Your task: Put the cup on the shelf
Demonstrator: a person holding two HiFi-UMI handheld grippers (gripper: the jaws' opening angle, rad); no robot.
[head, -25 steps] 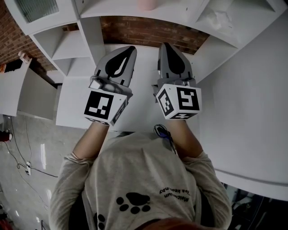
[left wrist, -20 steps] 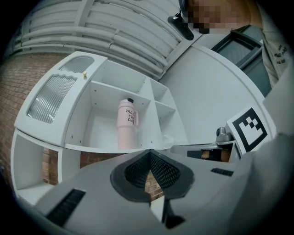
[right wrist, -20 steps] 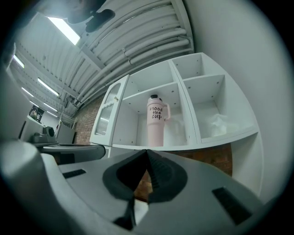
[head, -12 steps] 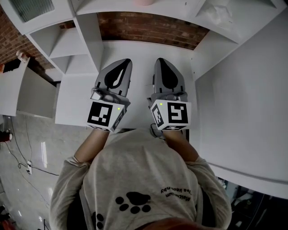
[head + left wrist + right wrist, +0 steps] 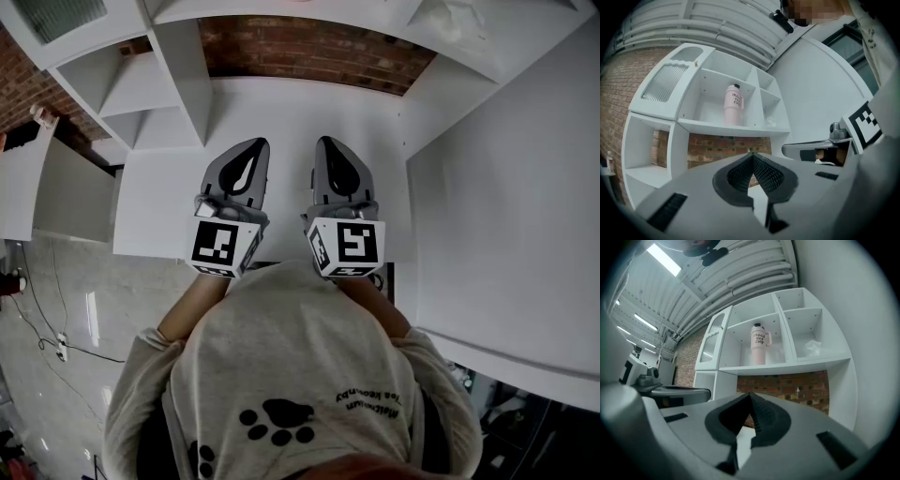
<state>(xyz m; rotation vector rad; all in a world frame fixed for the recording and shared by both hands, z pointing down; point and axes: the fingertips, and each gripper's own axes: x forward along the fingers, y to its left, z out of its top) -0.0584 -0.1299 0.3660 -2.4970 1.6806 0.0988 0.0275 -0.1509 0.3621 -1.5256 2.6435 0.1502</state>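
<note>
A pink cup with a dark lid (image 5: 733, 104) (image 5: 759, 348) stands upright in the middle upper compartment of the white shelf unit (image 5: 736, 129) (image 5: 787, 366). It does not show in the head view. My left gripper (image 5: 254, 142) (image 5: 750, 153) and my right gripper (image 5: 323, 141) (image 5: 750, 394) are side by side over the white desk (image 5: 159, 211), well below the cup. Both are shut with nothing between the jaws.
A brick wall (image 5: 309, 52) backs the desk under the shelf. White side compartments (image 5: 131, 94) stand at the left and a tall white panel (image 5: 506, 197) at the right. A crumpled white thing (image 5: 813, 348) lies in the compartment right of the cup.
Both grippers have come down and back toward the person's body, away from the shelf. The pink cup at the top edge of the head view is now out of sight.
</note>
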